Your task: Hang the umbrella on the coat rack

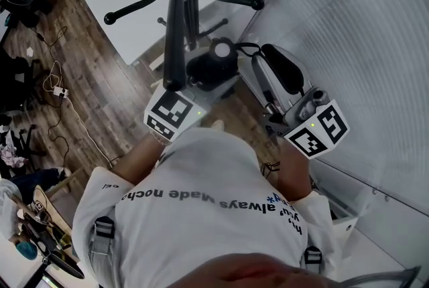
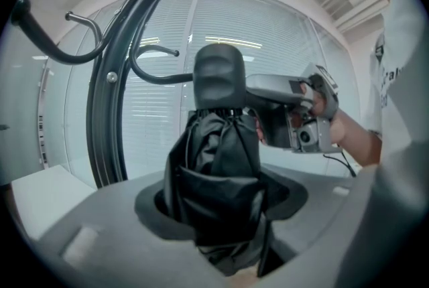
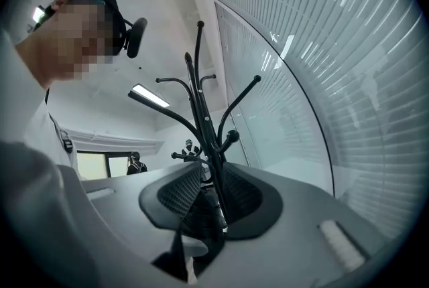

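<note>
Near the rack (image 1: 175, 19), my left gripper (image 2: 224, 213) clamps the umbrella (image 2: 221, 146) while my right gripper (image 3: 211, 203) pinches its strap (image 1: 247, 47) for hooking.

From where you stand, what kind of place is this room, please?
Probably an office or a lab room. A glass wall with blinds runs along one side, the floor is wood-patterned with loose cables on it, and a black coat rack stands by the glass.
</note>
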`<state>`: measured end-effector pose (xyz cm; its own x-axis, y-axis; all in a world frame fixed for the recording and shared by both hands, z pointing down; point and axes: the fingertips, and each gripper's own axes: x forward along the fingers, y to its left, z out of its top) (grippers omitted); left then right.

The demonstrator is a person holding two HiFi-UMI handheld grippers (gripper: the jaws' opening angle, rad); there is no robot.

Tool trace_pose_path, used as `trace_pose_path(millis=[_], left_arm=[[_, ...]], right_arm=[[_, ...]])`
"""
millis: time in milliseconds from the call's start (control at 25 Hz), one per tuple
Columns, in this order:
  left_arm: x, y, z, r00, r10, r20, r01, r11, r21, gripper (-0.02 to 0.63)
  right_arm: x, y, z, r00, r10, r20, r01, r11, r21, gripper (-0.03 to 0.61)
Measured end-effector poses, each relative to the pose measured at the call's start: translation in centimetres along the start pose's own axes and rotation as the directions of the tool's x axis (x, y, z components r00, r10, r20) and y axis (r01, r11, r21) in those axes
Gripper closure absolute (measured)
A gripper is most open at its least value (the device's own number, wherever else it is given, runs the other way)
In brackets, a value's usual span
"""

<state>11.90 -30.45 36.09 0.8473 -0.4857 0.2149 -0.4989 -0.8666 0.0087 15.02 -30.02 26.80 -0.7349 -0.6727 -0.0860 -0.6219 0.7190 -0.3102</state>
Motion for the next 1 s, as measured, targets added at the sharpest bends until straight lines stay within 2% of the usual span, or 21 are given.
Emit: trace_pose_path(millis=[80,200,440,560,720,1000], left_arm=[[0.1,-0.1,0.0,1.000,-0.004,-0.002,0.004,1.000,0.000,0.353],[0.3,-0.3,-0.2,1.000,-0.011,-0.008,0.011,1.000,-0.001,0.353],[0.8,-0.5,-0.6,1.000,-0.018,-0.026,0.018,1.000,0.002,0.353],[0.9,-0.3,-0.8,0.999,-0.014,-0.043,0.014,1.000,0.003,0.351],[1.2,0.0,-1.0,0.998,-0.010,-0.063,0.010,1.000,-0.013,0.353],[1.5,1.4,0.2,0.999,0.005,-0.045,-0.006,1.000,-0.026,0.353]], right_arm=[[0.0,0.0,-0.1,1.000,-0.004,-0.005,0.004,1.000,-0.005,0.485],[-0.2,-0.4,0.0,1.000,-0.026,-0.001,0.026,0.999,-0.029,0.563],[-0.6,-0.7,0.2,0.999,-0.054,0.007,0.054,0.996,-0.077,0.572],[-0.5,-0.9,0.3,0.996,-0.085,0.012,0.086,0.988,-0.130,0.574],[-0.3,-1.2,1.0,0.989,-0.144,0.020,0.145,0.961,-0.237,0.574],[1.3,-1.7,2.7,0.975,-0.215,0.045,0.214,0.885,-0.412,0.575]])
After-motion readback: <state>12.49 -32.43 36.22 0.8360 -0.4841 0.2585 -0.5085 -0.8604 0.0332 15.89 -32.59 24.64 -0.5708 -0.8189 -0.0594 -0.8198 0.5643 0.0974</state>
